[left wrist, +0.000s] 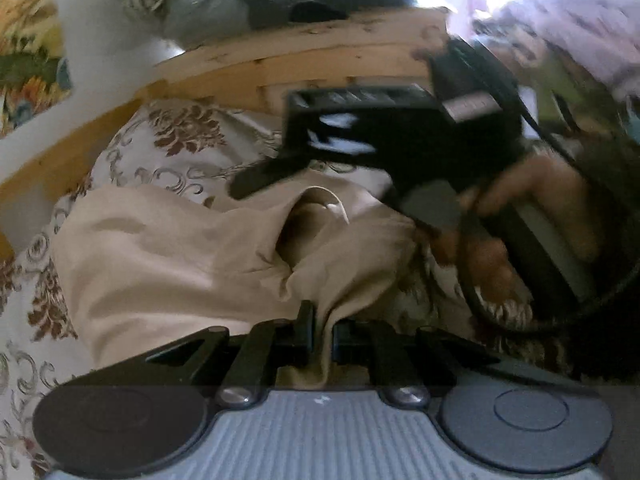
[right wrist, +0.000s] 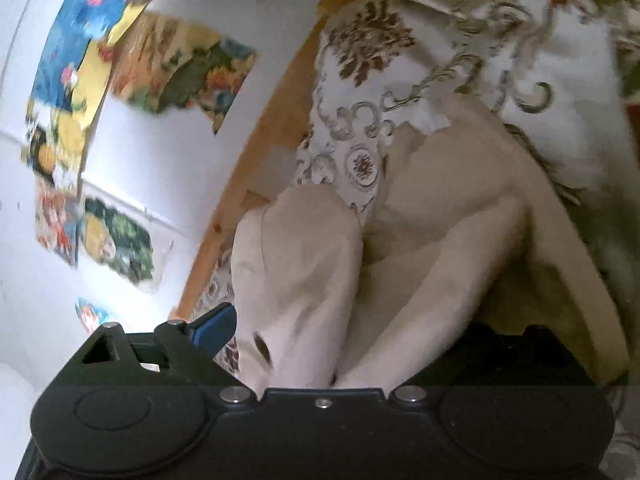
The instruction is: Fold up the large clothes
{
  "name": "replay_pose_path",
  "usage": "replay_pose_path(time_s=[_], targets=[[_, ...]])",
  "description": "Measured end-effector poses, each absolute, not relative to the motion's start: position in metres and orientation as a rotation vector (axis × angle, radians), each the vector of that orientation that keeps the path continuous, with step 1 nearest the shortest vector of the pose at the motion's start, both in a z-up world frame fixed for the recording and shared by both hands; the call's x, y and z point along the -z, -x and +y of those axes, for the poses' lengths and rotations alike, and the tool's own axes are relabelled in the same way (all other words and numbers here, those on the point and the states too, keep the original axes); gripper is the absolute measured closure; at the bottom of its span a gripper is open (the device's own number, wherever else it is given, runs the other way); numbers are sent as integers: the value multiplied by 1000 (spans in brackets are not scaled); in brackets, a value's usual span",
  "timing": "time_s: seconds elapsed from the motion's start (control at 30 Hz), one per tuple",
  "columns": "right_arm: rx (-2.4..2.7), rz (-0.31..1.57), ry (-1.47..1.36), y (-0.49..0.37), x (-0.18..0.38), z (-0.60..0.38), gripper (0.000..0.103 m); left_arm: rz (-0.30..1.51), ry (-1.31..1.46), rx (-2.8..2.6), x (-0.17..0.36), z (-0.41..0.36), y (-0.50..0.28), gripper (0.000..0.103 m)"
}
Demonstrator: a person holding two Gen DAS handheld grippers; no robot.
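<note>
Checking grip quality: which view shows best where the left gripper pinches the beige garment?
The left wrist view. There the left gripper is shut on a fold of the beige garment, cloth running down between its fingers. The right wrist view shows the garment bunched ahead of the open right gripper, not that pinch.

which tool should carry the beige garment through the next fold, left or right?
Left, probably. The left tool is shut on a pinch of the beige garment. The right tool stands wide open with cloth lying loose between its fingers, so it would have to regrasp first.
</note>
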State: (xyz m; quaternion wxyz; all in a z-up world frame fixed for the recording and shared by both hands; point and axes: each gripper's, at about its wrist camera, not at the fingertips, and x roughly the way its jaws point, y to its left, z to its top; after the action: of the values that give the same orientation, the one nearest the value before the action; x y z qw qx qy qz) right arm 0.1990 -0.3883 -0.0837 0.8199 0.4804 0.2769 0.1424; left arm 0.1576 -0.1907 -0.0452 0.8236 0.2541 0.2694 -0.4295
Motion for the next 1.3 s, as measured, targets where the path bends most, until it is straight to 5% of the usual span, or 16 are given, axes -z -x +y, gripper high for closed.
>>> replay_pose_path(time_s=[0.1, 0.23, 0.33, 0.4, 0.5, 0.77, 0.97, 1.3], targets=[[-320, 604, -907, -200, 78, -378, 15, 571, -543, 919, 47, -194, -154, 94], [-276, 645, -710, -204, 75, -364, 60, 567, -508, 903, 46, -191, -155, 88], [-269, 642, -673, -203, 77, -364, 72, 584, -424, 924, 41, -174, -149, 78], [-257, 638, -636, -203, 76, -362, 74, 611, -309, 941, 35, -155, -149, 57], [-227, 637, -601, -203, 74, -360, 76, 627, -121, 925, 25, -116, -147, 46], [-173, 577, -382, -201, 65, -334, 79, 715, 156, 528, 21, -45, -207, 46], [-114, 442, 6, -184, 45, -300, 91, 850, 260, 632, 57, -51, -247, 64], [55, 489, 206, -194, 66, -317, 92, 805, -1, 662, 67, -143, -249, 71]])
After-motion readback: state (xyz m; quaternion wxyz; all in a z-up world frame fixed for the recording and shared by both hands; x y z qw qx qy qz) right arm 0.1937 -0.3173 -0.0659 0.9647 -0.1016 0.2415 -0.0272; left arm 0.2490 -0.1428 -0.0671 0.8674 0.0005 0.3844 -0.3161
